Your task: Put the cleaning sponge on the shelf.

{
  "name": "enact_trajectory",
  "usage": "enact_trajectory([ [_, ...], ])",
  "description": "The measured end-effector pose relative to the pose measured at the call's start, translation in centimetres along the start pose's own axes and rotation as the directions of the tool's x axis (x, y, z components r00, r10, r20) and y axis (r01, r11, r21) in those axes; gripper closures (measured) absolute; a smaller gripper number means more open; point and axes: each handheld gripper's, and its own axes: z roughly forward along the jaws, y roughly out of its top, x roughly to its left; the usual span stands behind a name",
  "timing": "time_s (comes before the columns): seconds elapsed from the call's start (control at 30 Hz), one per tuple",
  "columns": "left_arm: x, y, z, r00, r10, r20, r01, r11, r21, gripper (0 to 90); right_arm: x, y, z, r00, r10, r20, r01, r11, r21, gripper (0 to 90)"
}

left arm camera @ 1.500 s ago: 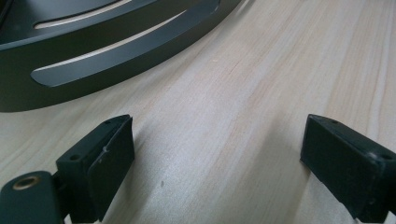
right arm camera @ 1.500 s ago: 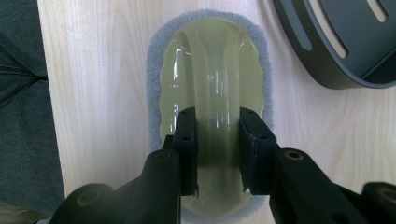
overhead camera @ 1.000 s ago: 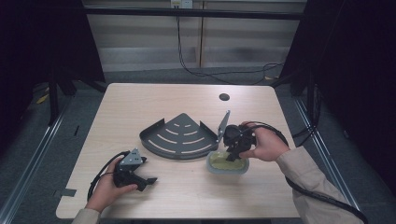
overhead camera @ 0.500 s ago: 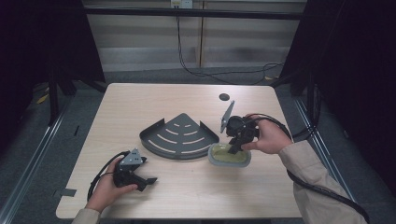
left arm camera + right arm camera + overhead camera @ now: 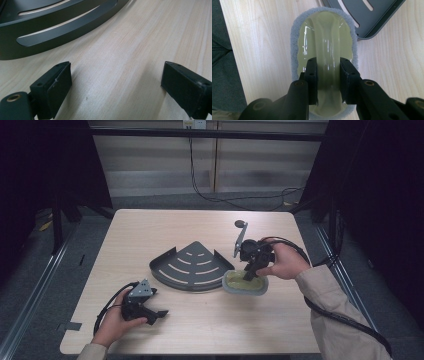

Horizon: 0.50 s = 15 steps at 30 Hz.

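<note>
The right hand-held gripper [image 5: 251,270], held by the person's right hand [image 5: 283,262] at centre right of the high view, points down into an oval scrubbing brush [image 5: 245,283] with a translucent yellow-green body and a grey pad rim. In the right gripper view that hand-held gripper [image 5: 328,81] has its two black jaws closed on the raised handle bar running along the middle of the brush [image 5: 324,45], one jaw pressed against each side of it. The brush lies flat on the pale wood worktop [image 5: 165,227], just beside the right corner of a dark grey fan-shaped corner shelf tray [image 5: 192,266] with curved slots, which sits at the middle of the frame. A black cable runs from this hand-held gripper around the hand and along the beige sleeve [image 5: 332,312].

At lower left of the high view, the left hand-held gripper [image 5: 159,313] rests on the worktop in the person's left hand [image 5: 117,322], apart from the tray. In the left gripper view its jaws stand wide apart with bare worktop [image 5: 140,45] between them, and the tray's slotted curved wall [image 5: 57,27] crosses the upper left of the frame.

A small dark round object [image 5: 240,224] lies on the worktop in the upper right part.
</note>
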Motion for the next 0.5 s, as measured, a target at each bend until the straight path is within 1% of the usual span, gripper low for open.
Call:
enact_trajectory([
  [0.03, 0.0, 0.0, 0.0, 1.0000, 0.001, -0.001, -0.001, 1.0000, 0.002, 9.2, -0.1, 0.1, -0.2, 0.9999, 0.015, 0.003, -0.015, 1.000, -0.005, 70.9],
  [0.2, 0.0, 0.0, 0.0, 1.0000, 0.000, 0.001, 0.000, 1.0000, -0.001, 9.2, -0.6, 0.3, -0.7, 0.9995, 0.028, 0.012, -0.028, 0.999, -0.020, 71.0],
  [0.27, 0.0, 0.0, 0.0, 1.0000, 0.000, 0.001, 0.000, 1.0000, -0.001, 9.2, -0.8, 0.4, -1.0, 0.9987, 0.049, 0.017, -0.048, 0.998, -0.028, 70.9],
  [0.33, 0.0, 0.0, 0.0, 1.0000, 0.000, 0.001, 0.000, 1.0000, -0.001, 9.2, -1.1, 0.5, -1.2, 0.9985, 0.053, 0.017, -0.052, 0.998, -0.035, 70.9],
  [0.43, 0.0, 0.0, 0.0, 1.0000, 0.000, 0.001, 0.000, 1.0000, -0.001, 9.2, -1.4, 0.6, -1.4, 0.9964, 0.083, 0.020, -0.082, 0.996, -0.034, 71.0],
  [0.47, 0.0, 0.0, 0.0, 1.0000, 0.000, 0.001, 0.000, 1.0000, -0.001, 9.2, -1.5, 0.6, -1.4, 0.9967, 0.078, 0.023, -0.077, 0.996, -0.039, 71.0],
  [0.5, 0.0, 0.0, 0.0, 1.0000, 0.000, 0.001, 0.000, 1.0000, -0.001, 9.2, -1.5, 0.6, -1.5, 0.9954, 0.093, 0.025, -0.092, 0.995, -0.037, 70.9],
])
